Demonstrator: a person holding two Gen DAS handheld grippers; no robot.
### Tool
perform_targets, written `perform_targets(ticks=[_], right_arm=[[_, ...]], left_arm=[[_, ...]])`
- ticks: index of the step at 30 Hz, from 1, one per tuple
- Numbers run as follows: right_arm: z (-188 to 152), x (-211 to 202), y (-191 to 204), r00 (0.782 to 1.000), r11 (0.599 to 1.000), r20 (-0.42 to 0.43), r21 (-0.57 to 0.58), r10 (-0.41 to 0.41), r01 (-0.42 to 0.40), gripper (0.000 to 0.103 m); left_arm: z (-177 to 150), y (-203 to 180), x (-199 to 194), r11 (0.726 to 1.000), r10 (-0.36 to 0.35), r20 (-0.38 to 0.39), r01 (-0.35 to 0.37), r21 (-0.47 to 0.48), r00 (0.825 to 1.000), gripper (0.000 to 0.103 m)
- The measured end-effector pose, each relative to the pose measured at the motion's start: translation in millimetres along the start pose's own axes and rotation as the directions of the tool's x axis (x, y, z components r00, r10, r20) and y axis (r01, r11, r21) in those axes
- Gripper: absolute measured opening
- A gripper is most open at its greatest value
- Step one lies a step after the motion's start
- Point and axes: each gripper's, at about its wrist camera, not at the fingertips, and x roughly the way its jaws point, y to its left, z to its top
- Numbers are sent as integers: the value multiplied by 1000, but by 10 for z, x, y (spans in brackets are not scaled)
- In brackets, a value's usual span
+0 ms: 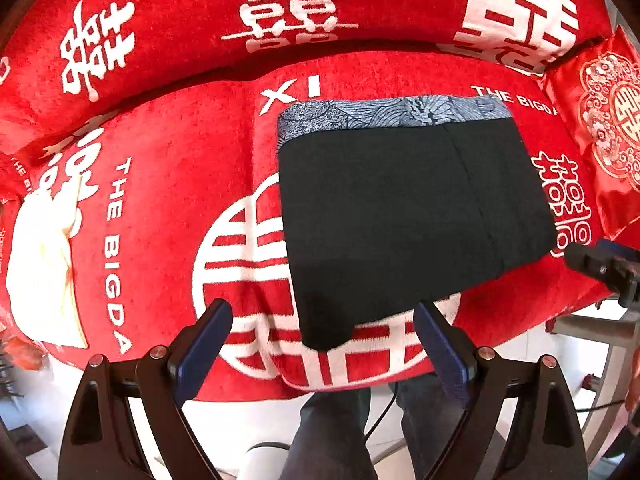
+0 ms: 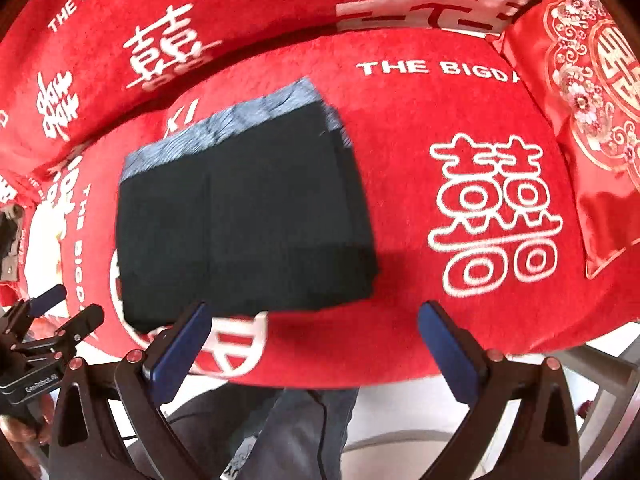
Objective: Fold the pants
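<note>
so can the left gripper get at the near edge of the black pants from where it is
Probably yes. The left gripper is open, holding nothing, and the pants' near corner lies just ahead between its fingers on the red cover. Nothing sits between them; the right gripper is off to the side.

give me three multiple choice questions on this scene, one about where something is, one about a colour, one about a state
1. Where do the folded black pants lie?
A. on the red sofa cover
B. on the floor
C. in a basket

2. What colour is the patterned waistband?
A. yellow
B. blue-grey
C. green

3. How does the left gripper stand?
A. shut on the pants
B. shut on nothing
C. open, holding nothing

Answers:
1. A, the pants rest flat on the red sofa cover with white lettering.
2. B, the band along the far edge shows a blue-grey wave print.
3. C, both blue pads are wide apart with the near pants corner between them, ungripped. The right gripper is open too.
</note>
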Motion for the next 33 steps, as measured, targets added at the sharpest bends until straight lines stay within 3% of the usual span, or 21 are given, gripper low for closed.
perform_targets(ticks=[8,14,33], right_arm=[[-282,-220,370,1000,1000,15,-22,-19,20,103],[-385,-418,584,999,998,35,-42,-39,40,103],[-261,-600,588,985,981,62,-105,-158,164,103]], left_arm=[[-115,-2,-304,998,49,59,-50,24,997,93],[-155,14,-454,999,43,65,-45,27,997,93],[-120,-193,-484,994,107,5,-107,-13,994,93]])
